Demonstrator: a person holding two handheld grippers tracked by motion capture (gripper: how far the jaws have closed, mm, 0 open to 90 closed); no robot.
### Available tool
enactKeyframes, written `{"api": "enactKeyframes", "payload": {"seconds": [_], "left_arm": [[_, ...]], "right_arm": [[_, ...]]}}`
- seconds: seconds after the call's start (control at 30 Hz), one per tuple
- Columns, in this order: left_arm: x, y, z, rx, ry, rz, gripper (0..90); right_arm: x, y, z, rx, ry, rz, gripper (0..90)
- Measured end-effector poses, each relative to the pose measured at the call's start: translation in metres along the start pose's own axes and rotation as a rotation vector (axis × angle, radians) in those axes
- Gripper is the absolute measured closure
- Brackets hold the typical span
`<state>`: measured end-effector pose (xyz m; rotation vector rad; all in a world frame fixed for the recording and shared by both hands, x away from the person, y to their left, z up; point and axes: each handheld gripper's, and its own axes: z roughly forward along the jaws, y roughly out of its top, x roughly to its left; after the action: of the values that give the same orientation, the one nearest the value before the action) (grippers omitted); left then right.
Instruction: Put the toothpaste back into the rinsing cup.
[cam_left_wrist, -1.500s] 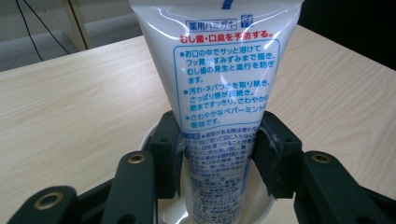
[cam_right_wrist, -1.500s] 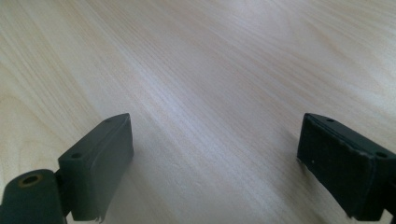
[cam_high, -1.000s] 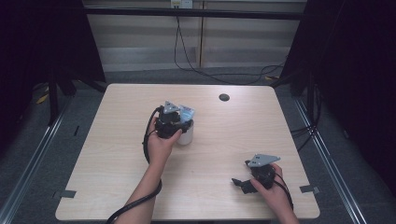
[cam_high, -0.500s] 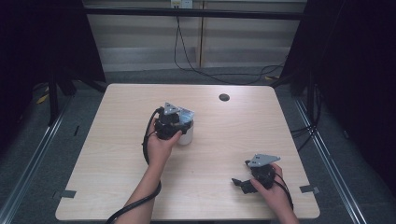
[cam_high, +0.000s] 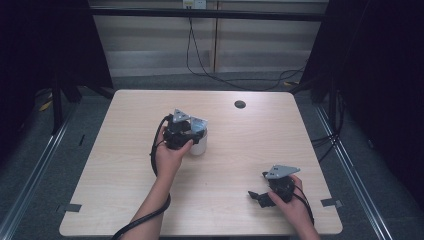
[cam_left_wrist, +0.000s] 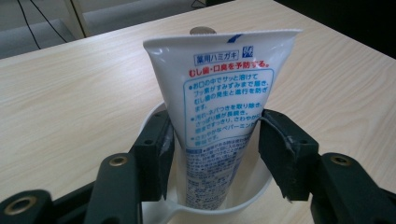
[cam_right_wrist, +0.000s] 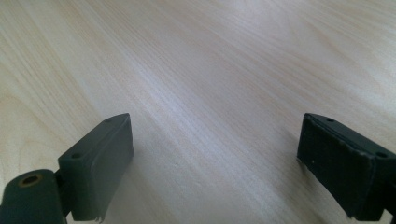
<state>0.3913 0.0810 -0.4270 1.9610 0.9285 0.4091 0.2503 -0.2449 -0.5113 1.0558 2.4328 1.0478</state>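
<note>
We stand a tube in a cup.
Our left claw (cam_left_wrist: 215, 154) grasps the tube (cam_left_wrist: 224, 116) inside the white cup (cam_left_wrist: 154, 116); our right claw (cam_right_wrist: 215, 163) rests released, near right on the desk (cam_high: 125, 165).

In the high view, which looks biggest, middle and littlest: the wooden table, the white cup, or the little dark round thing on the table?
1. Light wooden table, by far the largest.
2. White plastic cup, partly hidden by the left gripper.
3. Small dark round disc, smallest; it lies farther from the camera, but is clearly smaller.
</note>
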Motion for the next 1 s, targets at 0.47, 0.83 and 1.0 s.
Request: {"api": "enactKeyframes", "payload": {"seconds": [0.47, 0.83, 1.0], "left_arm": [[0.0033, 0.0036, -0.0037, -0.007, -0.001, 0.000, 36.6], [0.0079, -0.0017, -0.0063, -0.003, 0.004, 0.005, 29.0], [0.0081, -0.0009, -0.0089, -0.004, -0.007, 0.008, 25.9]], "right_arm": [[0.0000, 0.0000, 0.0000, 0.000, 0.000, 0.000, 10.0], [0.0000, 0.0000, 0.0000, 0.000, 0.000, 0.000, 10.0], [0.0000, 0.0000, 0.0000, 0.000, 0.000, 0.000, 10.0]]}}
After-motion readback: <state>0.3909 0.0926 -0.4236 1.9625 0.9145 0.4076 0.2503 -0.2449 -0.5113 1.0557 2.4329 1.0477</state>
